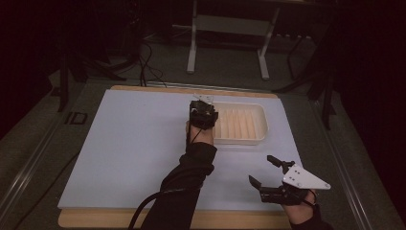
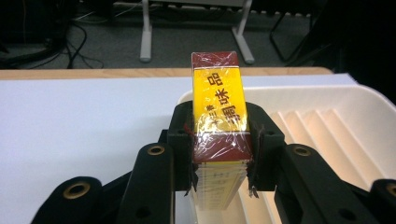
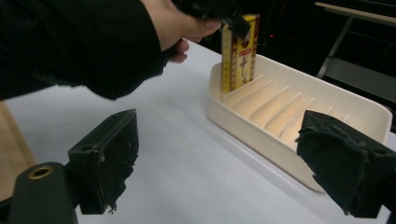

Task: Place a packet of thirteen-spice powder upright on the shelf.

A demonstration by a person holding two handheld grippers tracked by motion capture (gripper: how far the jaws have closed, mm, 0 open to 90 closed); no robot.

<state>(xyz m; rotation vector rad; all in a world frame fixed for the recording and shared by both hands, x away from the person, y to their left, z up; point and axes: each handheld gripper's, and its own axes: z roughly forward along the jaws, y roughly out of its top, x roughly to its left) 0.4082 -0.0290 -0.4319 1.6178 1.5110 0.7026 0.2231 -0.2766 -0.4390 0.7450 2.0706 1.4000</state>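
A tall yellow and dark red box [image 2: 218,102] wrapped in clear film stands upright between the jaws of my left gripper [image 2: 219,140], which is shut on it. In the right gripper view the box [image 3: 240,51] has its lower end inside the end slot of the white ridged tray [image 3: 247,128]; whether it rests on the bottom I cannot tell. In the high view the left gripper [image 1: 203,106] hangs over the tray's [image 1: 262,125] left end. My right gripper [image 1: 261,170] is at the table's front right, open, with nothing between its pads [image 3: 112,154].
A pale blue mat [image 1: 134,148] covers the wooden table [image 1: 95,218]. Beyond the far edge stand metal frame legs [image 1: 192,52], with cables [image 1: 148,67] on the floor. The tray's other slots [image 3: 299,116] hold nothing.
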